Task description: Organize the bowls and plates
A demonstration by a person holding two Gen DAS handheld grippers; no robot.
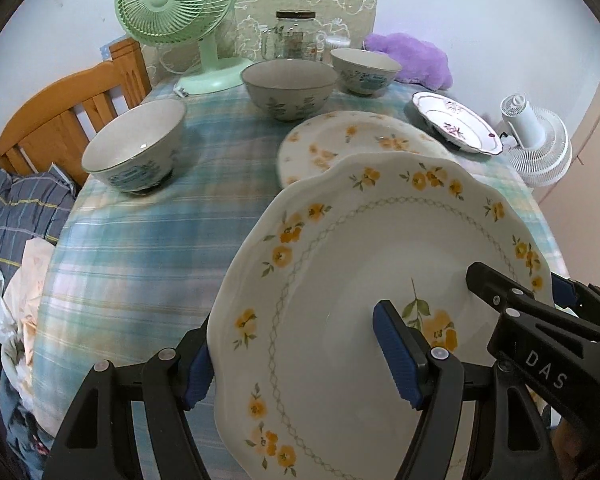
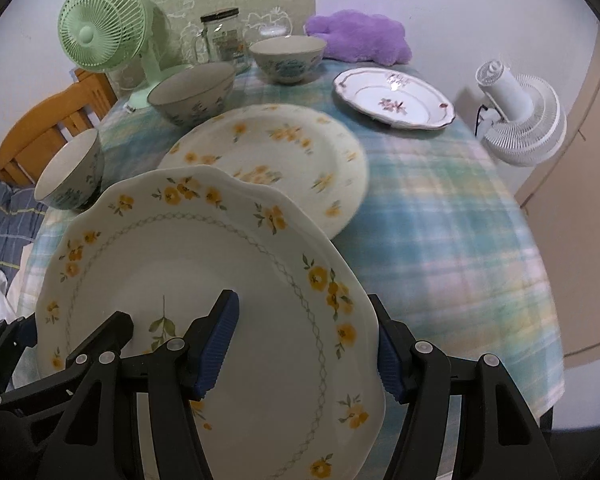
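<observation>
- The left gripper (image 1: 300,354) grips the left rim of a scalloped plate (image 1: 360,240) with yellow flowers – one blue pad under the rim, the other on the plate's face.
- The right gripper (image 2: 306,346) clamps the same plate's right rim, one finger above and one at the outer edge; its black tip also shows at the right of the left wrist view.
- The plate is held tilted above the plaid tablecloth (image 2: 440,220), near the table's front edge.
- Just behind it lies a second yellow-flowered plate (image 2: 284,152), flat on the cloth – blurred.
- A pink-flowered plate (image 2: 396,98) sits further back on the right.
- Three bowls stand on the cloth: one at left (image 1: 136,146), one in the middle (image 1: 290,88), one at the back (image 1: 366,70).
- A green fan (image 1: 176,0), a glass jar (image 1: 294,34) and a purple plush (image 2: 356,36) stand along the far edge.
</observation>
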